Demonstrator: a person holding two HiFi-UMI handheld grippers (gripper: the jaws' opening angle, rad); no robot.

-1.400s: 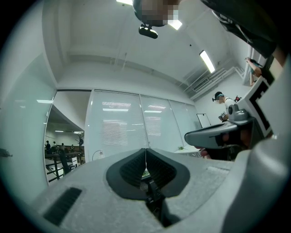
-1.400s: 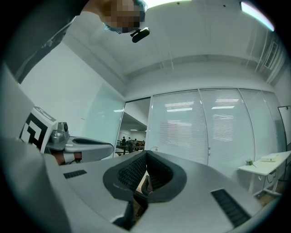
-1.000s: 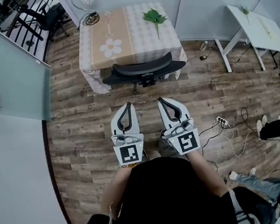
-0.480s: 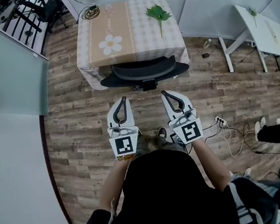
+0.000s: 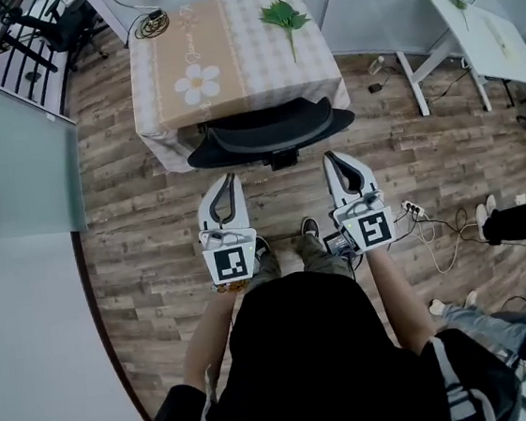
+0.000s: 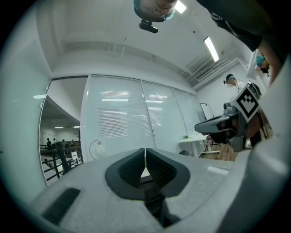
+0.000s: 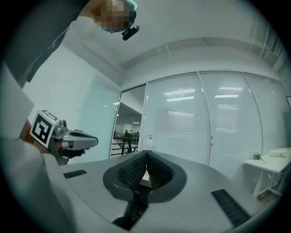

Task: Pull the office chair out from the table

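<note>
Left gripper view shows the left claw [image 6: 145, 158] with its jaws pressed together and nothing between them. The right claw [image 7: 145, 160] is the same in its own view: pads meeting, empty. Both point level, towards the chair [image 5: 268, 131], one either side of its middle. Their tips are close to the backrest, and no touch shows.

The chair is pushed in at the near edge of the counter [image 5: 228, 67], backrest towards the person and seat hidden under the cloth. A leaf sprig [image 5: 283, 16] lies on the counter's far side.

The chair is probably fairly heavy but should roll easily over the wood floor [image 5: 152, 227]. The curved backrest looks stiff, so its top rim is the place to grip, one claw near each end. A one-sided pull would likely swivel it. Both claws must open first.
</note>
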